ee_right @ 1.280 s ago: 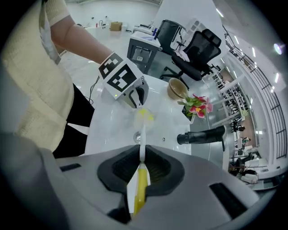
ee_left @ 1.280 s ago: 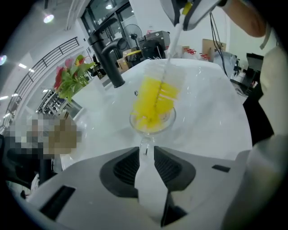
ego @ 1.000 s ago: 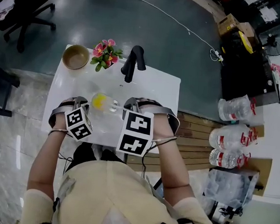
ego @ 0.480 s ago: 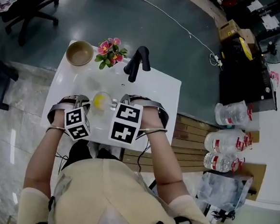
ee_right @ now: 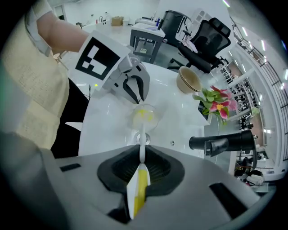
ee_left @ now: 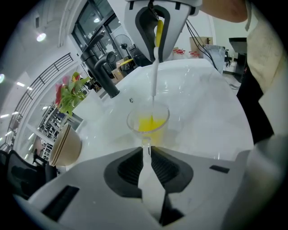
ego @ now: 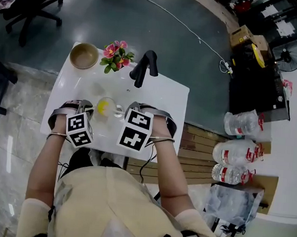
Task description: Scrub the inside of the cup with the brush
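Note:
A clear cup (ego: 107, 107) stands on the white table (ego: 165, 96). My left gripper (ee_left: 146, 155) is shut on the near side of the cup (ee_left: 148, 120). My right gripper (ee_right: 141, 155) is shut on the white and yellow handle of the brush (ee_right: 138, 182). The brush's stem runs forward and down into the cup (ee_right: 144, 116). The yellow brush head (ee_left: 150, 123) sits inside the cup, near its bottom. In the head view the two grippers face each other across the cup, left gripper (ego: 90, 110) at its left and right gripper (ego: 126, 111) at its right.
A tan bowl (ego: 85, 55) and a small pot of pink flowers (ego: 116, 54) stand at the table's far left. A black faucet-like fixture (ego: 144, 66) rises at the far middle. Water bottles (ego: 236, 148) lie on the floor to the right.
My right gripper has shifted a little to the left, closer to the cup, with the brush in it. The left gripper keeps its hold on the cup.

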Demonstrator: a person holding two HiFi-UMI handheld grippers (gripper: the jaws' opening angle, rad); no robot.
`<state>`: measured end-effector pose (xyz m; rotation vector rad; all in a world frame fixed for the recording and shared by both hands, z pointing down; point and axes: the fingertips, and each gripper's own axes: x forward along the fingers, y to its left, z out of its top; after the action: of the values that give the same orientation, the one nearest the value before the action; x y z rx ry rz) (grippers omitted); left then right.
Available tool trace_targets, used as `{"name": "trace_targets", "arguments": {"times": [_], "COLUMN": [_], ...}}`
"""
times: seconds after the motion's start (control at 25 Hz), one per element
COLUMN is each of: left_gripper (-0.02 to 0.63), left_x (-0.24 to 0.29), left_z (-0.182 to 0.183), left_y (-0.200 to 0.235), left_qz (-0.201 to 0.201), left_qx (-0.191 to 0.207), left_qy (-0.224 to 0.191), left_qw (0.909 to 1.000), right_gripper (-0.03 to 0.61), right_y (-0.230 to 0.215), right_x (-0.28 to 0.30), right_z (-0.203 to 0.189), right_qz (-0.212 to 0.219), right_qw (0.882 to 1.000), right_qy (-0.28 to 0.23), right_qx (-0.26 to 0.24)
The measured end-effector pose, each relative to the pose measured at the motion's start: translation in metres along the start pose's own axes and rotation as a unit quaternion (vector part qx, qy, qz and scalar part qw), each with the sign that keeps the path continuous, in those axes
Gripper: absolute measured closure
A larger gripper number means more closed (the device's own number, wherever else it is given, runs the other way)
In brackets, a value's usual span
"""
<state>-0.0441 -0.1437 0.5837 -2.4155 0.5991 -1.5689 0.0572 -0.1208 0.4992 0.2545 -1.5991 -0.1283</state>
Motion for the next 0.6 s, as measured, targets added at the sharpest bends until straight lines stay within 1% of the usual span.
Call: {"name": "trace_targets", "arguments": {"times": [0.08,0.6], "left_gripper": [0.554,0.557], "left_x": [-0.001,0.000], "left_z": [0.000,0.001], "left_y": [0.001,0.001], "left_qz": [0.002,0.004], "left_qx": [0.001,-0.002], "left_qy": [-0.001,0.002], "left_qw": [1.0000,1.0000], "right_gripper": [0.529,0.529], "right_y": [-0.001,-0.006], "right_x": [-0.005,-0.037], "right_z": [-0.001,-0.010], "right_qz": [0.002,-0.003], "right_qw": [1.000,1.000], "right_qy": [-0.007,-0.001], "right_qx": [0.004,-0.016]}}
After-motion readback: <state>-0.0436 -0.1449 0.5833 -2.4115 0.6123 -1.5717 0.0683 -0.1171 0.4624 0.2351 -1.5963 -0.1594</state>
